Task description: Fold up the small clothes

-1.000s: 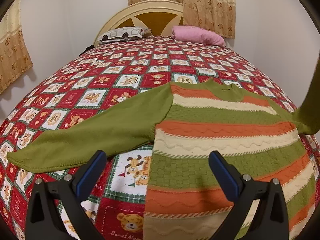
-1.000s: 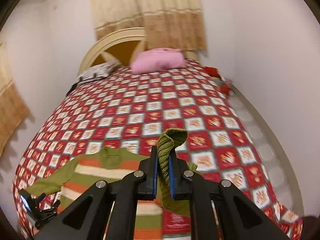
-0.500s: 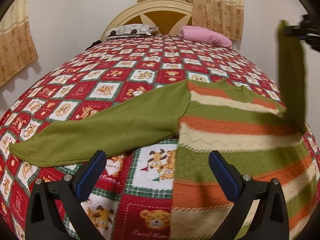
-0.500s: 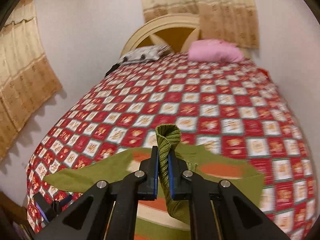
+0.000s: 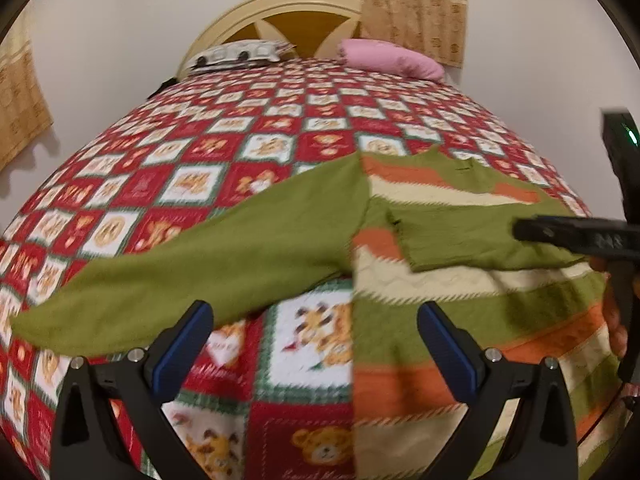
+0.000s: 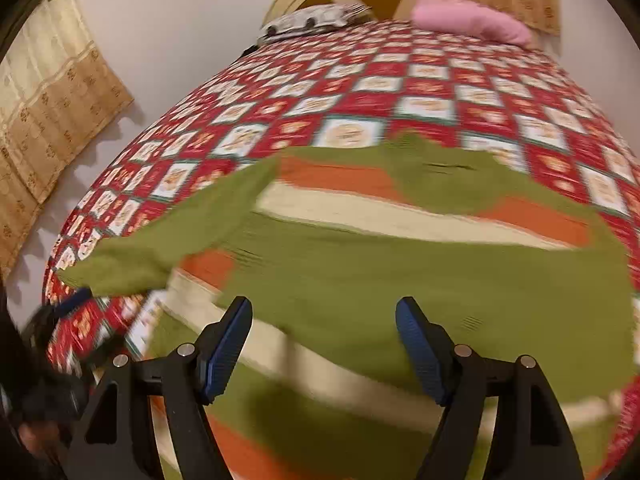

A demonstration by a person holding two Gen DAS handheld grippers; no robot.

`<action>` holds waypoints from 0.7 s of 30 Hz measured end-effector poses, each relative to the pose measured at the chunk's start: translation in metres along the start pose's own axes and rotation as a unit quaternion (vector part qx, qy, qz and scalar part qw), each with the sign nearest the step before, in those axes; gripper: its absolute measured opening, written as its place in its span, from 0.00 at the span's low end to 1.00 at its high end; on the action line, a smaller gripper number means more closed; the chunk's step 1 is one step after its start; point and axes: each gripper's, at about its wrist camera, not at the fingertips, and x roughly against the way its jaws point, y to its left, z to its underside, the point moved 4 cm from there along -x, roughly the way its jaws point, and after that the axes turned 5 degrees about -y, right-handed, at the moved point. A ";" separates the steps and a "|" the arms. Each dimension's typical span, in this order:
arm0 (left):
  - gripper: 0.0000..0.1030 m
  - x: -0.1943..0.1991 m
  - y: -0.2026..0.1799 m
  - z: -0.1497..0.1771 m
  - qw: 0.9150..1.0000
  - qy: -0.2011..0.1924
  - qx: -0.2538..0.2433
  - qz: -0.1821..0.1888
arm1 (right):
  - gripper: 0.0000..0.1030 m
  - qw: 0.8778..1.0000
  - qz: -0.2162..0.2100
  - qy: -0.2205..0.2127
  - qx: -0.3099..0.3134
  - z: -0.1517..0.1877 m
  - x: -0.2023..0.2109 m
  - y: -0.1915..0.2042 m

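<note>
The striped sweater (image 5: 460, 312) lay flat on the bed's patchwork quilt (image 5: 248, 136), its body in green, orange and cream bands, neckline toward the headboard (image 5: 280, 16). One green sleeve (image 5: 472, 240) was folded across the chest, its cuff end lying near the middle of the body. The other sleeve (image 5: 200, 268) stretched out sideways over the quilt, unfolded.

From where I stood, the step in hand looked like the sleeve folds: one done, one to go. To do it well, I judged the outstretched sleeve wanted picking up near its cuff, carrying over in one low sweep and laying straight across the chest so it overlapped the first without bunching at the shoulder seam. The knit looked soft and thick, so a pinch too shallow might slip, and dragging it could pull the body askew.

The left gripper (image 5: 316, 344) hovered low over the quilt just short of the sweater's near edge, its jaws wide apart with nothing between them; the outstretched sleeve lay just ahead of its left finger. The right gripper (image 6: 324, 344) hung above the folded sleeve (image 6: 420, 280), jaws likewise spread wide and holding nothing. Whether its fingertips (image 6: 230, 340) brushed the knit I could not tell, the view being blurred.

A pink pillow (image 5: 390, 58) and a patterned one (image 5: 240, 53) sat at the head of the bed.
</note>
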 end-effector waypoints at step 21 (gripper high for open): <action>0.06 -0.089 -0.085 -0.033 0.991 0.056 0.014 0.124 | 0.73 0.986 0.144 -0.048 -0.069 0.076 0.113 -0.181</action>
